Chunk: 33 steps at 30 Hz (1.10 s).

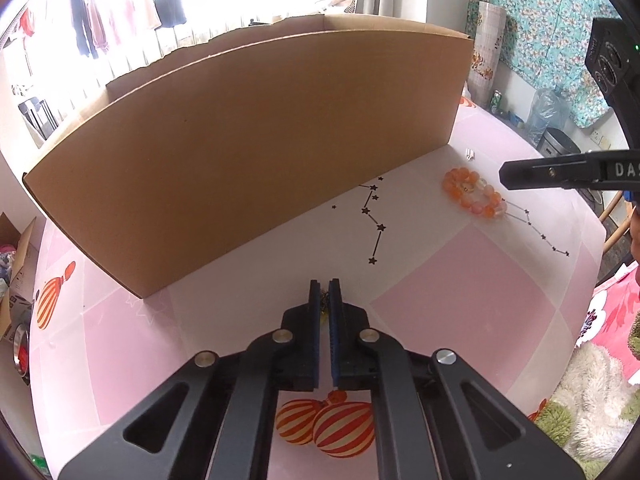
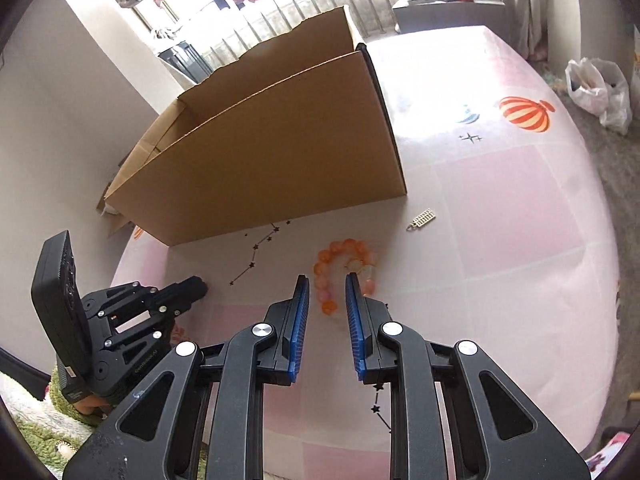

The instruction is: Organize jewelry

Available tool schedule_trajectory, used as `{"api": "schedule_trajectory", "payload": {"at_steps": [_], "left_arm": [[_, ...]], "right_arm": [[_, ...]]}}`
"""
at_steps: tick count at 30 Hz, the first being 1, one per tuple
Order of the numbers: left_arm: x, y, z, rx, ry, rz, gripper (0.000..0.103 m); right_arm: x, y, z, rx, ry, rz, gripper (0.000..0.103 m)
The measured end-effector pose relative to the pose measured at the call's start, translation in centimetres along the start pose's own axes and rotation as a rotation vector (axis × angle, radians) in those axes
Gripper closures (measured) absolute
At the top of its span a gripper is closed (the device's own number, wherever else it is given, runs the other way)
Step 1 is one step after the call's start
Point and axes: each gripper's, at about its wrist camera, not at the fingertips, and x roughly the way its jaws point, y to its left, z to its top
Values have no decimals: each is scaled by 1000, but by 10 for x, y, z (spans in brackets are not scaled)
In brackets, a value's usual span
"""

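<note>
Only my right wrist view shows the small metal charm [image 2: 421, 219] lying on the counter [image 2: 500, 208], ahead and right of my right gripper [image 2: 327, 292] near the cardboard box [image 2: 264, 152] corner. Those jaws stand partly open with nothing pinched, and the orange bead bracelet [image 2: 345, 270] lies just past their tips, partly between them. My left wrist view shows the left gripper [image 1: 325, 296] with jaws closed on something small and dark that I cannot identify.
</note>
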Motion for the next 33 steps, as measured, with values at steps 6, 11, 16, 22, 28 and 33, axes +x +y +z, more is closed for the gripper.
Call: {"api": "schedule_trajectory", "payload": {"at_steps": [6,11,16,22,28,33], "left_arm": [[1,-2,-1,8,-22,-1,101],[-1,0,-3,-2,-39,1,101],[-3,3,-5,-13,-47,-5,101],[-4,14,-11,-52,-54,-14,101],[-1,23,-14,-100,-62,-39,101],[-1,33,-18,-141,-66,-63,101]], "right_arm": [[4,5,0,-64,12,-20,83],[10,10,0,-118,28,-52,83],[23,23,1,-226,67,-112,76],[39,35,-1,-357,100,-221,75],[38,35,5,-364,109,-228,96],[19,23,24,-254,47,-147,96]]}}
